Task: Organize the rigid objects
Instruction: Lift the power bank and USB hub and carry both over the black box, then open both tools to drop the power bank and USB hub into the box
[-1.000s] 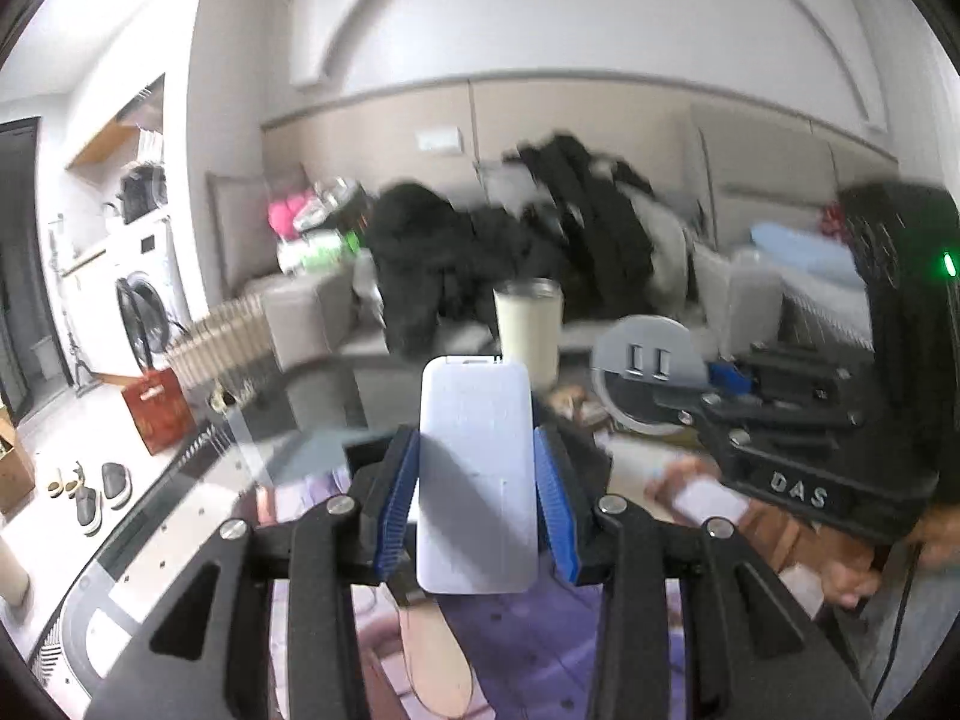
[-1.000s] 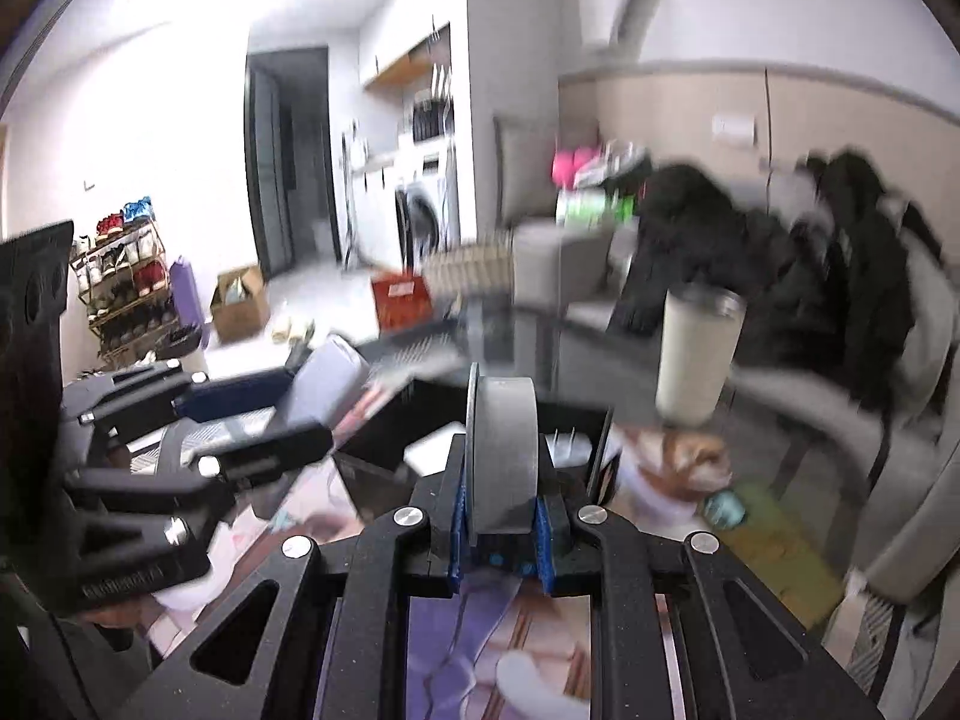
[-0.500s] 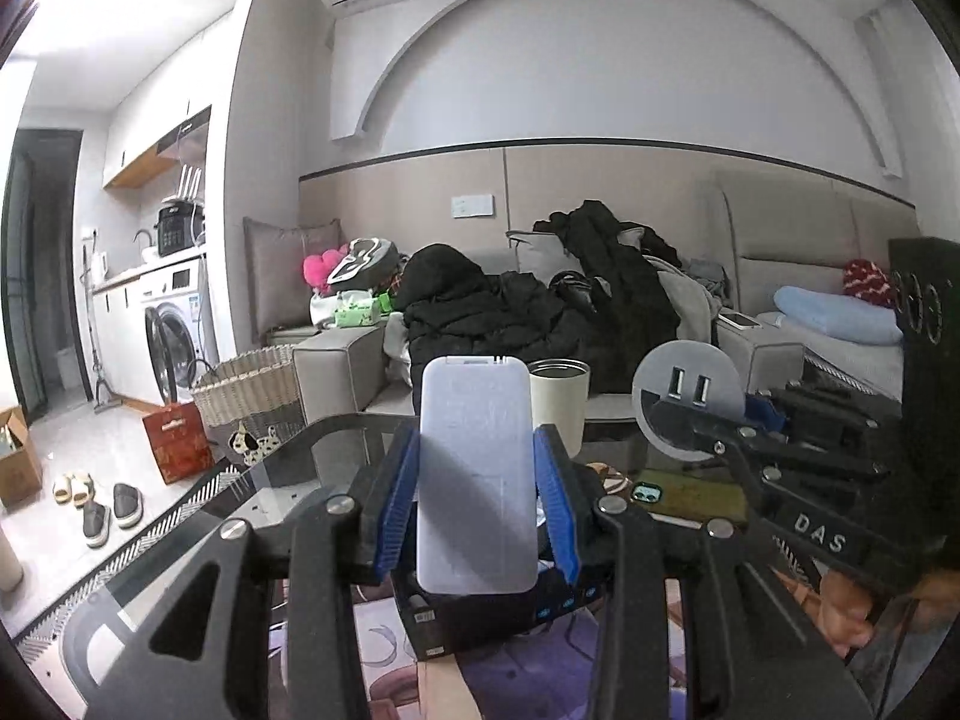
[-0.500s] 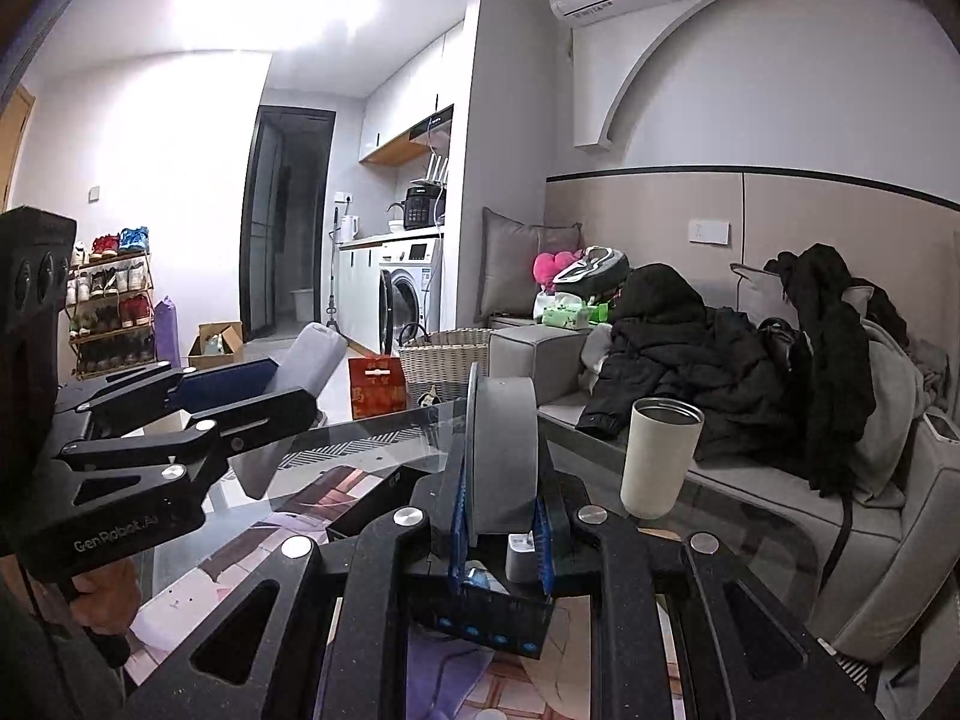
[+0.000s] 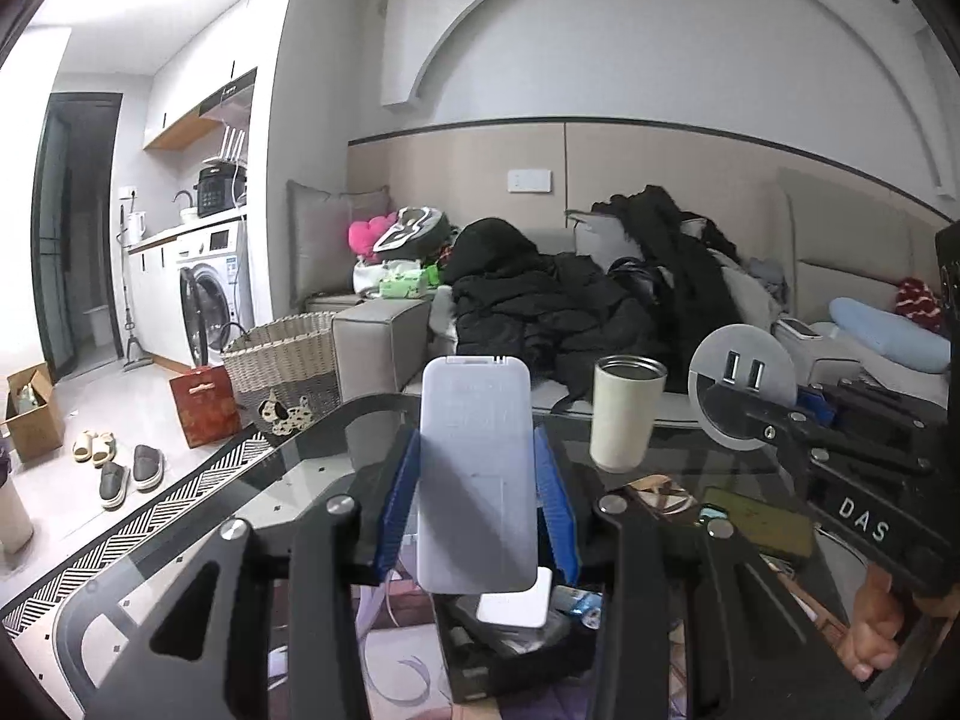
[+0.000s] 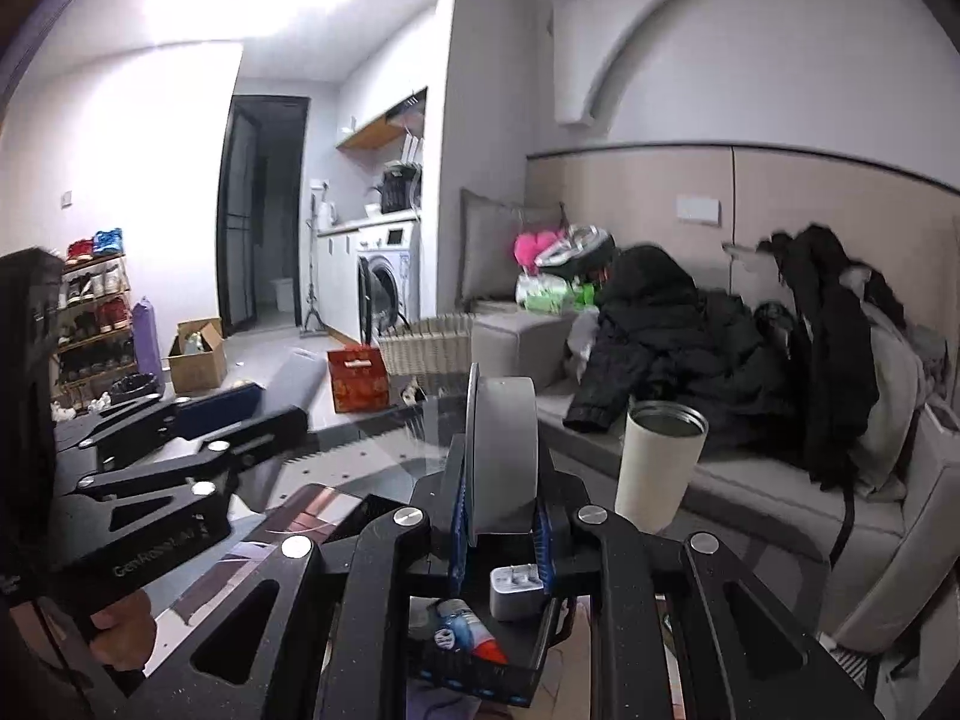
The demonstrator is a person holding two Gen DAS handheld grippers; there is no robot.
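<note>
Left gripper (image 5: 477,504): closed on a flat pale-grey slab case (image 5: 477,474), blue pads (image 5: 396,504) pressed to both long edges. Case upright, projecting forward beyond the fingertips, lower end sitting between the jaws. Judged rigid, light, smooth-faced plastic; likely slippery on the broad faces, so the present edge hold across the narrow width looks the sound one. Rounded corners offer little purchase.

Right gripper (image 6: 501,510): closed on a grey round USB puck (image 6: 501,456), seen edge-on in its own view, clamped across its thickness. From the left wrist view the same puck (image 5: 743,387) shows a flat disc face with two USB ports. Judged stiff, compact, of modest weight; curved rim liable to roll or pivot if the clamp slackens, so a hold across the flat faces is preferred, as now.

Directly below both grippers: black organiser tray (image 6: 480,669) on the glass worktop (image 5: 312,474), already holding a white charger block (image 6: 517,591), a small tube with a red tip (image 6: 465,636) and a white flat item (image 5: 517,603). Both held items above the tray, not touching its contents; remaining free room in the tray cannot be told.

Beyond the tray: cream tumbler (image 5: 624,414) standing upright on the worktop, near the puck, apart from both grippers. Judged rigid and easily toppled if knocked.
</note>
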